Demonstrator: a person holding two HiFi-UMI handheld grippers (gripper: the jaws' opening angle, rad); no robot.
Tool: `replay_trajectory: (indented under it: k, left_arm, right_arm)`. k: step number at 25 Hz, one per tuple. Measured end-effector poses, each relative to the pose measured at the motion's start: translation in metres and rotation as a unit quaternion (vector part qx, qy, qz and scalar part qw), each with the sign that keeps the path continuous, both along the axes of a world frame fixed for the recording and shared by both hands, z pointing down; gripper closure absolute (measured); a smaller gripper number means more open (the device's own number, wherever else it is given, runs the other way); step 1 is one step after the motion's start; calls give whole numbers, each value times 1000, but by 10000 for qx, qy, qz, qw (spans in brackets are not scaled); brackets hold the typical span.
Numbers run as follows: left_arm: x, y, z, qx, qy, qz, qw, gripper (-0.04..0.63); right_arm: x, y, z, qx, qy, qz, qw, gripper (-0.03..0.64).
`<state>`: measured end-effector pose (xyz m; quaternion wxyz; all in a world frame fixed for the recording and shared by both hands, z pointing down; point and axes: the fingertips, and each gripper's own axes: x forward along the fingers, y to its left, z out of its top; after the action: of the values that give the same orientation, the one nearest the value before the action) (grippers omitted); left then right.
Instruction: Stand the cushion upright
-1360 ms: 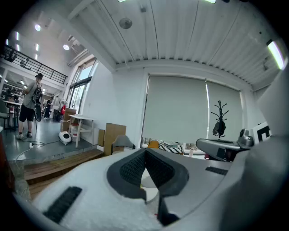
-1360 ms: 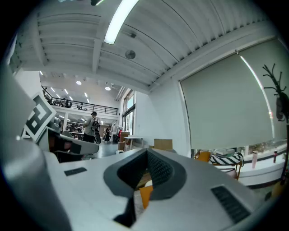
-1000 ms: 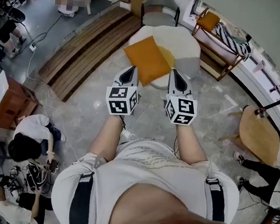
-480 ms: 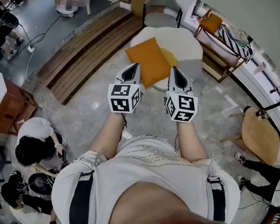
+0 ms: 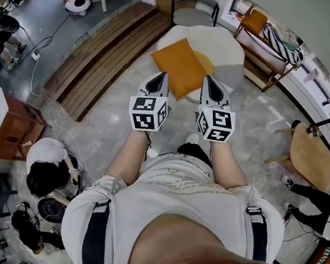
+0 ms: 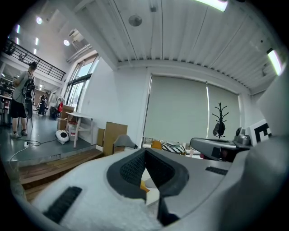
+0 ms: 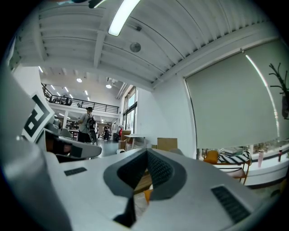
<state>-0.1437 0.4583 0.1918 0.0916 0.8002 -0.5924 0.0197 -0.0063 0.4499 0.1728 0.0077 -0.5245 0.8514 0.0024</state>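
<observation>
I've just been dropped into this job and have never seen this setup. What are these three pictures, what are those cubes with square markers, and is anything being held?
There is no robot arm here. A person carries two grey two-jaw tools, the left gripper and the right gripper. The marker cubes are part of them. The head view looks steeply down from the person's head. Each gripper view looks along that gripper's own jaws. Both pairs are closed together with nothing between them. Ahead, a square orange fabric cushion lies on a pale round upholstered seat. Neither gripper holds it.
</observation>
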Motion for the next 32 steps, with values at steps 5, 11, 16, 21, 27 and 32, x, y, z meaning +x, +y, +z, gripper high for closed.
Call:
replay_trajectory:
  k: [5,11,16,21,27,32]
  left_arm:
    - [-6,-16,11,-51,-101,11,9999,575]
    - [-9,-52,13,-6,-248,-18,9997,575]
    - [-11,-102,17,-41,-276,-30,9996,575]
    - [-7,-151,22,-80,-267,-41,9996,575]
    - [-7,-205,41,-280,-267,-77,9992,575]
    - [-12,-252,44,-398,-223,-128,9989,575]
  right_arm:
    - [-3,-23,9,-19,-56,74,10000,589]
    - [-3,-64,11,61,-142,56,9999,589]
    - [0,-114,17,51,-198,60,9998,589]
    - [4,-165,21,32,-210,62,9998,589]
    - [2,-223,39,-153,-211,4,9997,589]
    - [-12,-271,41,-201,-16,-180,9996,589]
